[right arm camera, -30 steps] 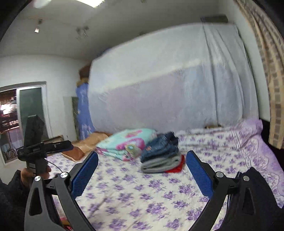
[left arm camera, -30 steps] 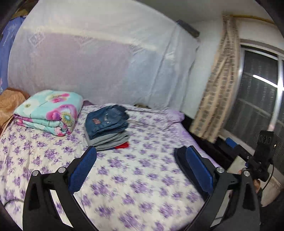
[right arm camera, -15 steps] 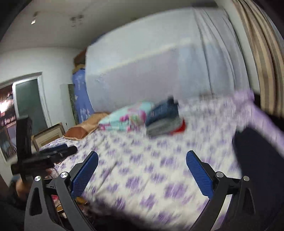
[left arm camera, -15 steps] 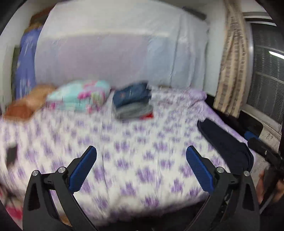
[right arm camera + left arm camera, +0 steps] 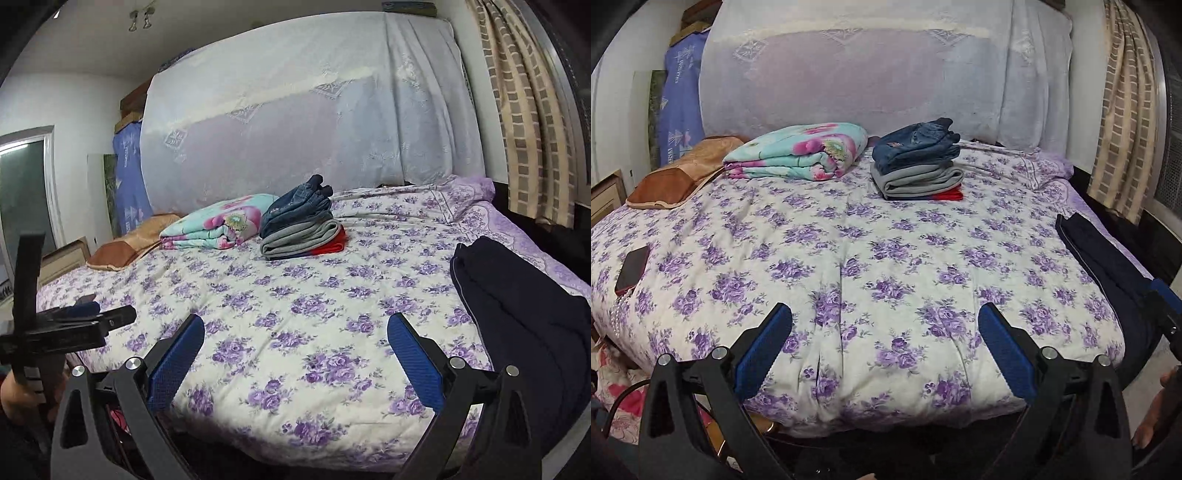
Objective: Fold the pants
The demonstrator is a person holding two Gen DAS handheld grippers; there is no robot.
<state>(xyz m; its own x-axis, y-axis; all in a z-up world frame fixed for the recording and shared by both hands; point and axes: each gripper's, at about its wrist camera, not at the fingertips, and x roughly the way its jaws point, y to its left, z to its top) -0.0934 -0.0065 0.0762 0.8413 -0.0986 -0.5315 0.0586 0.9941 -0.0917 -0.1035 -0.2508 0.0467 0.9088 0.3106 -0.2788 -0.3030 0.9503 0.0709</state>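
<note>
Gaping, empty fingers of both grippers [image 5: 884,334] [image 5: 295,345] over bare bedspread [image 5: 849,236]; dark pants [image 5: 517,306] along right edge.

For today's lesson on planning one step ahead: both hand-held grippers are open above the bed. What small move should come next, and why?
Probably swing the right hand-held gripper rightward to the dark navy pants and grasp an edge. They lie unfolded along the bed's right side, while a folded stack already sits near the headboard. Both it and the left hand-held gripper are open and empty.
</note>
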